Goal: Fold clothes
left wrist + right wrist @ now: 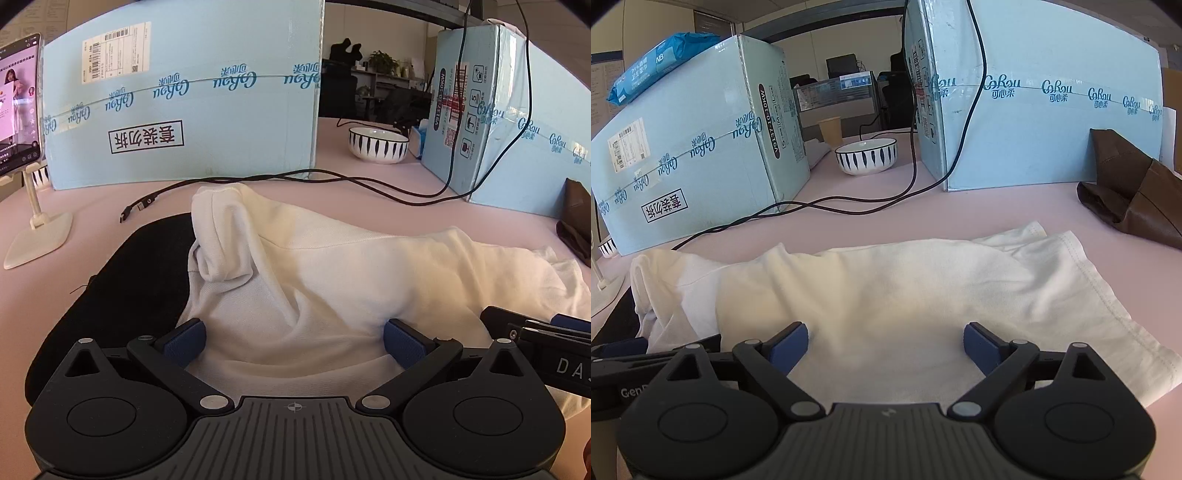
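- White garment [325,280] lies crumpled across pink table [92,206], mid-scene, partly over black mat [147,280] at left.
- Left gripper [293,341]: jaws wide apart, blue pads [184,341] either side of near garment edge; fabric sits btwn them, not clamped.
- Right gripper [884,345]: jaws wide apart, fabric btwn pads [979,347], no clamp visible.
- Both grippers sit side by side at near edge; right unit's finger shows at right of left-wrist view.
- Garment's left end bunches up into a raised fold [221,236]; right hem [1086,273] lies flat.
- Far side: two light-blue boxes [184,103], striped bowl [378,144] in the gap, black cable [332,181] trailing across table.
- Far left: phone [20,99] on stand. Far right: brown bag [1134,192].
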Demonstrator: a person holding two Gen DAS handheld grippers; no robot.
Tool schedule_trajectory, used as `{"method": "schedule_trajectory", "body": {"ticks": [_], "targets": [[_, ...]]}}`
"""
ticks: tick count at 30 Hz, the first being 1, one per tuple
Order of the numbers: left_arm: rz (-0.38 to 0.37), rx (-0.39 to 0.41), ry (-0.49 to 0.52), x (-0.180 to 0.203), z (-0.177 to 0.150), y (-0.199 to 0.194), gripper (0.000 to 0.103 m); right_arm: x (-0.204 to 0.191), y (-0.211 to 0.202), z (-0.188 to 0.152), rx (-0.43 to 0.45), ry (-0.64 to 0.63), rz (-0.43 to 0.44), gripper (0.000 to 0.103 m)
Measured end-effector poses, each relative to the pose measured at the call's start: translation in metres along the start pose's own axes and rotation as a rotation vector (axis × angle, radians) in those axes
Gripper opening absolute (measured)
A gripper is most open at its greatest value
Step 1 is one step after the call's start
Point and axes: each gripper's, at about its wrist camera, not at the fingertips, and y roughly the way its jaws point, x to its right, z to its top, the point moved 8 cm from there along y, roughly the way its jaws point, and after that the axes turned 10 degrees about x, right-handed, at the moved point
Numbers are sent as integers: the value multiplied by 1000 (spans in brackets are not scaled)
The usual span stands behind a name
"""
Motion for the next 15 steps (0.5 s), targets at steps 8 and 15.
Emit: {"method": "schedule_trajectory", "body": {"ticks": [8,15], "targets": [[-1,0,1,0,0,0,103,0,0,0,2,8,14,97],[2,0,2,1,0,-1,103,0,0,0,4,16,28,99]]}}
